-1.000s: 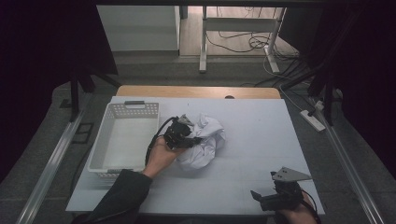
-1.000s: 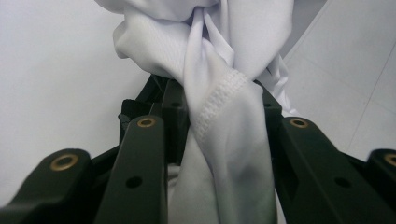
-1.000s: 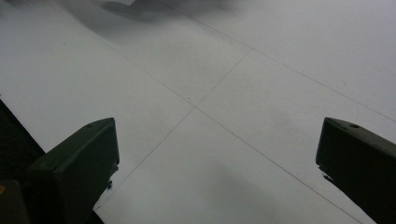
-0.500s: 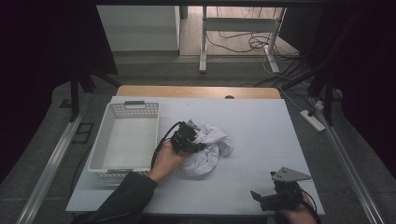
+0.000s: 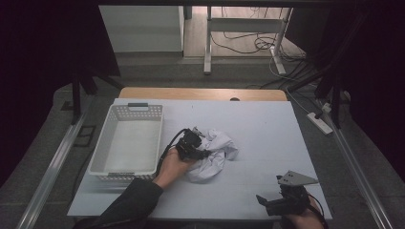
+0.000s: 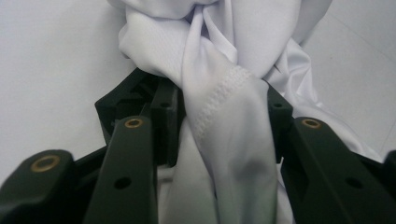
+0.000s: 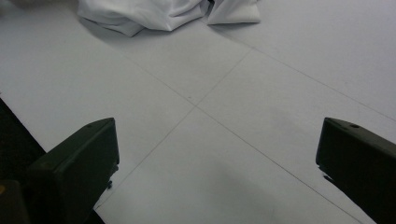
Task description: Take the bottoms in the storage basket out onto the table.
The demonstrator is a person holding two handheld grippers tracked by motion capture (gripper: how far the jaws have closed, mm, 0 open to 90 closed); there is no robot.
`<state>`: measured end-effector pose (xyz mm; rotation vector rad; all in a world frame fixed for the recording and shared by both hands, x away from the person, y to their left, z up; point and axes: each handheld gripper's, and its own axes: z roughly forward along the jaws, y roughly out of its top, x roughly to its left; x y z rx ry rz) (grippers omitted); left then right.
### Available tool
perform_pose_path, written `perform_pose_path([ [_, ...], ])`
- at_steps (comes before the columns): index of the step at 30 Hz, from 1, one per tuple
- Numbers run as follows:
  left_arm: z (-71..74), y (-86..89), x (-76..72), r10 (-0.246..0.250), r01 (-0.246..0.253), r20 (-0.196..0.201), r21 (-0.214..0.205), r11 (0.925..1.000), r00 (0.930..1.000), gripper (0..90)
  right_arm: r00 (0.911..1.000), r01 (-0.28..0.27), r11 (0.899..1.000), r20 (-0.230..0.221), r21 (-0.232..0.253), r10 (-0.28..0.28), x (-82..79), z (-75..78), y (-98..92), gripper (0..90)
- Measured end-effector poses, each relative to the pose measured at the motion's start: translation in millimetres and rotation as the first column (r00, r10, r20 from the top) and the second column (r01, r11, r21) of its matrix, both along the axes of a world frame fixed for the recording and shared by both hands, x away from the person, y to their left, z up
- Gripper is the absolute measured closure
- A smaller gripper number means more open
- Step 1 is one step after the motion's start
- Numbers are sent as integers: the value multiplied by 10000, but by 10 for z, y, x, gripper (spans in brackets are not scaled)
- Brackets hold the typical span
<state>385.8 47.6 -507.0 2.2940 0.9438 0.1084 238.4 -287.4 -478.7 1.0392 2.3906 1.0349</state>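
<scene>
While the left gripper, jaws just easing apart, clasps the cloth right of the basket, the right gripper is released; binning remains.

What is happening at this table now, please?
A person works at a white table with a two-jaw gripper in each hand. The left gripper sits on a crumpled white cloth in the middle of the table, beside a white basket. A fold of the cloth runs between its jaws, which have just been opening a little. The right gripper rests near the table's front edge, apart from the cloth, its jaws wide open with nothing between them.
</scene>
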Motion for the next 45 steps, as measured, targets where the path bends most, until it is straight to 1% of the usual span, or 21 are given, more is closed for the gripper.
perform_pose_path([
  [5,-49,6,1,-160,161,150,-27,9999,9998,549,10000,-2,10000,-9,0,2,0,0,0,0],
  [7,-70,3,1,-232,232,196,-16,9997,9995,510,10000,2,10000,-13,2,-2,-1,0,3,0],
  [8,-86,-6,-5,-288,286,338,56,9996,9990,501,10000,0,10000,-14,-10,0,-1,-1,4,0],
  [10,-96,-12,-7,-338,334,378,98,9994,9987,487,10000,2,10000,-15,-12,-2,-1,-1,5,0],
  [17,-144,-58,-25,-518,494,692,358,9981,9963,382,10000,-36,10000,-12,-32,36,-3,-2,7,0],
  [18,-161,-75,-31,-552,521,768,423,9977,9955,341,10000,-60,10000,-9,-49,60,-4,-3,9,0],
  [19,-161,-75,-31,-552,521,768,423,9977,9955,319,10000,-60,10000,-9,-49,60,-4,-3,9,0],
  [20,-172,-84,-33,-578,537,819,515,9972,9950,319,10000,-68,10000,-8,-59,68,-4,-3,9,0],
  [21,-189,-93,-31,-551,505,823,570,9971,9951,295,10000,-77,9999,-10,-84,77,-4,-2,10,0],
  [23,-212,-95,-28,-530,488,841,514,9975,9950,257,9999,-102,9999,-17,-112,102,-4,-3,10,0],
  [30,-218,-96,-26,-527,490,811,468,9977,9953,237,9999,-121,9999,-34,-107,121,-4,-4,13,0],
  [33,-225,-97,-20,-539,513,732,370,9980,9959,189,9999,-131,9998,-34,-126,130,-4,-4,14,0],
  [36,-226,-99,-14,-546,528,648,300,9982,9964,175,9999,-143,9998,-32,-129,143,-5,-4,14,0],
  [39,-232,-104,-13,-700,685,588,284,9972,9958,123,9999,-144,9998,-36,-116,144,-4,-4,13,0],
  [40,-232,-110,-13,-751,735,536,316,9968,9957,81,9999,-146,9998,-31,-106,146,-5,-4,12,0],
  [42,-233,-109,-12,-776,762,525,274,9967,9956,64,9999,-145,9998,-31,-105,144,-5,-4,12,0],
  [43,-235,-107,-11,-805,794,525,229,9966,9954,47,9999,-147,9998,-30,-106,146,-5,-4,12,0],
  [44,-239,-113,-10,-839,827,513,264,9962,9952,6,9999,-158,9998,-21,-101,158,-5,-5,13,0],
  [45,-239,-113,-10,-839,827,513,264,9962,9952,3,9999,-158,9998,-21,-101,158,-5,-5,13,0],
])
